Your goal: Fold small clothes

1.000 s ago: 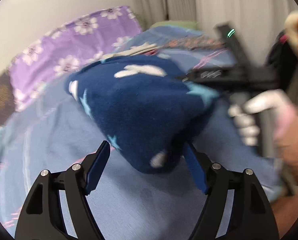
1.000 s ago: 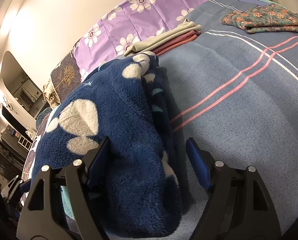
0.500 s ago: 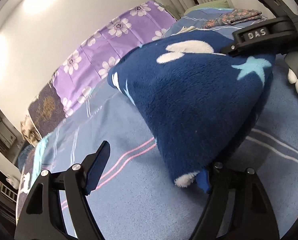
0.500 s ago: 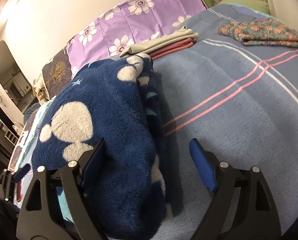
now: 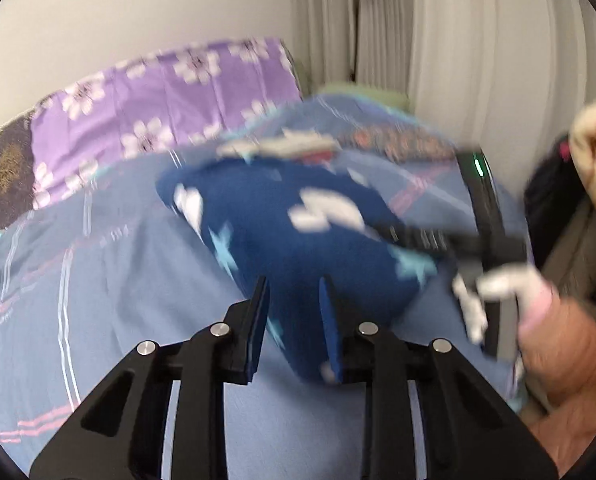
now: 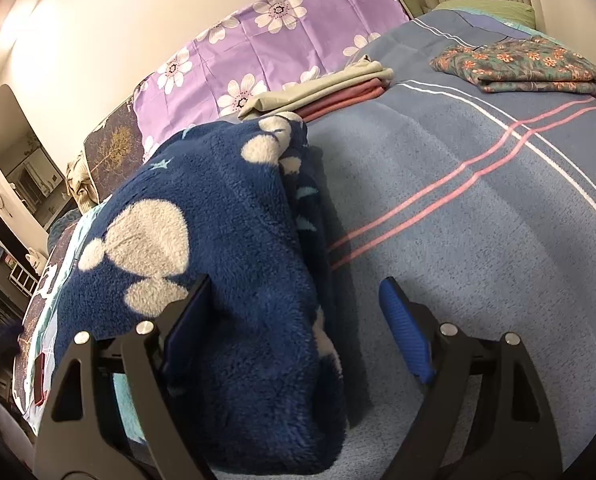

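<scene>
A bed fills both views, covered by a blue-grey sheet [image 6: 477,208] crossed by pink and white stripes. Along its far side lies a purple pillow [image 6: 282,36] printed with white flowers, next to a dark cushion [image 6: 112,148] with a gold tree pattern. Behind them rises a plain cream wall [image 6: 118,28], brightly lit at the upper left. Pale pleated curtains [image 5: 457,52] hang at the head of the bed.

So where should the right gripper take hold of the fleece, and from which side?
Judging by its pose, the near folded end of the fleece, from the bed's bare right side. The right gripper stands open there, its left finger under the bulky fold; the layered edges face right, so closing would pinch them together.
</scene>
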`<state>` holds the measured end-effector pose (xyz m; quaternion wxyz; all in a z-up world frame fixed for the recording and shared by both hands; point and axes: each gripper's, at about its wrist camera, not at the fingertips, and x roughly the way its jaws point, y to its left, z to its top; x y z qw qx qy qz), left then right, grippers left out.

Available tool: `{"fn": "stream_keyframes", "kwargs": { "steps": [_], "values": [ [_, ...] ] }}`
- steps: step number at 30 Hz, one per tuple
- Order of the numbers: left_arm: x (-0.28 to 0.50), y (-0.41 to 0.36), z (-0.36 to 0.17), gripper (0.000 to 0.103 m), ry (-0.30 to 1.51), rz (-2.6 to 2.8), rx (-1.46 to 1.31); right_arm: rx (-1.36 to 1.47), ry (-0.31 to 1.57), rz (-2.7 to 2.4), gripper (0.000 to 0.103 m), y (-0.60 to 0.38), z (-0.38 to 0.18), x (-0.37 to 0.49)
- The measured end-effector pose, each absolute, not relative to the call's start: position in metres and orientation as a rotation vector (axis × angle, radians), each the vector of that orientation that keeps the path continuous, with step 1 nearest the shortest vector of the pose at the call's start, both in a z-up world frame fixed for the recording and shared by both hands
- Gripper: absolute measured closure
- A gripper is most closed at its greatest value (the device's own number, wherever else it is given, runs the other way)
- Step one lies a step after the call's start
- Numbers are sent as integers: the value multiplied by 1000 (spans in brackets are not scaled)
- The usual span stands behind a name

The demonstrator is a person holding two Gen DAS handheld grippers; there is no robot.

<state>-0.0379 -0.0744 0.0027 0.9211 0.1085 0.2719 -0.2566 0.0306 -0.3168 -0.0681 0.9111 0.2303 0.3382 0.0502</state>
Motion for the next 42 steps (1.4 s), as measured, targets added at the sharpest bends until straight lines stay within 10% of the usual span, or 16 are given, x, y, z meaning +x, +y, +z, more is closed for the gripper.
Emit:
{"fn": "stream_keyframes", "kwargs": {
  "steps": [8, 12, 13, 29, 42],
  "values": [
    [44, -125, -49, 75, 635, -576, 273, 462, 696, 81, 20, -318, -64, 24],
    [47, -130, -46, 76, 691, -598, 315, 484, 645, 118, 88, -327, -38, 0],
    [47, -132, -45, 76, 694, -603, 340, 475, 627, 104, 92, -328, -31, -5],
    [36, -152, -49, 76, 625, -507, 470, 470, 680, 231, 102, -313, -45, 22],
    [46, -131, -27, 74, 662, -593, 349, 349, 758, 191, 75, -297, -45, 10]
  ]
}}
